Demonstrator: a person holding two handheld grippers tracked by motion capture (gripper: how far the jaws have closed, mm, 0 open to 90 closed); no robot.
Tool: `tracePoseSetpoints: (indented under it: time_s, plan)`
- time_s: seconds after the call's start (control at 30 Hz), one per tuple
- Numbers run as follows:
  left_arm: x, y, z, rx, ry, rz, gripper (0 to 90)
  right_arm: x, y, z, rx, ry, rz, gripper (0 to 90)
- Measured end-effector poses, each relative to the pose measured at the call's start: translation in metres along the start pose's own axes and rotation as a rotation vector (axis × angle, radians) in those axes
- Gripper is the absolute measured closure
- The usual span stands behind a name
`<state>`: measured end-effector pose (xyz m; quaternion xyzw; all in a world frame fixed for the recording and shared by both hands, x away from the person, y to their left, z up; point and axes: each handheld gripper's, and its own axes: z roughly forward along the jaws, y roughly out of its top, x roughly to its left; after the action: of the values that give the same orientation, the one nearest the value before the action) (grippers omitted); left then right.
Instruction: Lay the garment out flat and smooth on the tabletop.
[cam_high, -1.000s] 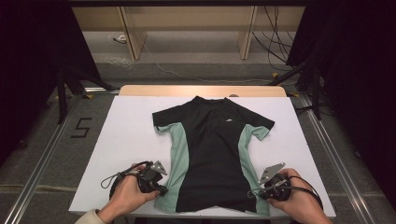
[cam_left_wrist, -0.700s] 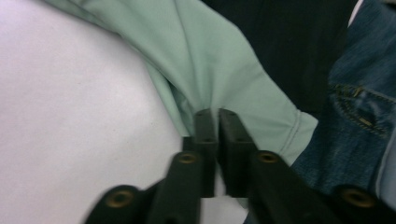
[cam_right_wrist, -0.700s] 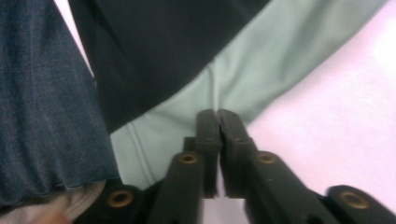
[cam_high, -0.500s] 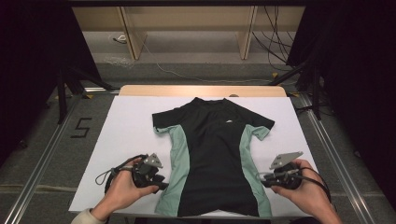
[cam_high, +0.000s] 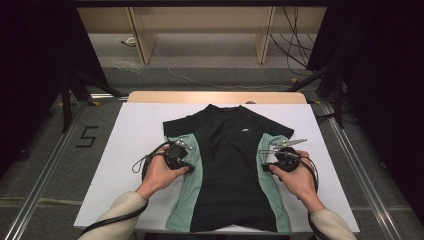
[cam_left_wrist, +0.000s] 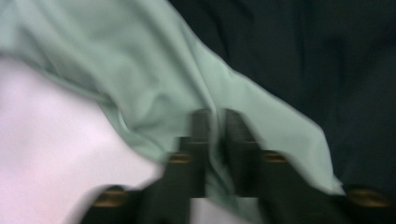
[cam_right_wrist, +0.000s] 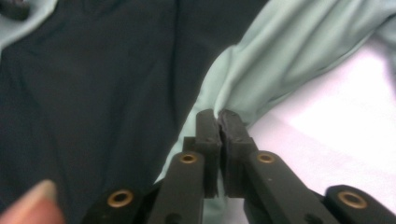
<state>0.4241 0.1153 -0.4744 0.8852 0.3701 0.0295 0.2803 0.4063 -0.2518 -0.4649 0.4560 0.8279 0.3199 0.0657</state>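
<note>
Black T-shirt with green side panels laid flat on the white table, collar toward the far edge, hem at the near edge. Taken as the landmark for all positions below.

Left gripper at the shirt's left side panel, about mid-length of the garment, below the left sleeve. Jaws just closed, now clamped on a fold of the green fabric; in the left gripper view a thin ridge of green cloth pinched between the two black jaws, with the black body of the shirt beyond and white table surface to the left of the panel. View blurred.

Right gripper at the shirt's right side panel, level with the left gripper, below the right sleeve. Jaws likewise just closed and now clamped on green fabric; in the right gripper view the green cloth bunched into pleats at the jaw tips, black shirt body to the left, white table to the right.

Both hands held outside the shirt's outline, grippers pointing inward toward the shirt's centre. Sleeves spread, lower hem flat.
</note>
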Motion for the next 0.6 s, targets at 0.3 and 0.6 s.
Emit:
tracePoseSetpoints:
  time_s: [0.3, 0.6]
  plan:
    - [-0.001, -0.007, -0.011, 0.034, 0.048, 0.025, 89.4, 0.001, -0.004, -0.004, 0.102, -0.055, -0.038, 88.5]
    - [-0.004, -0.008, -0.03, -0.072, 0.017, 0.028, 63.8, -0.007, -0.003, -0.012, 0.069, -0.028, -0.019, 70.7]
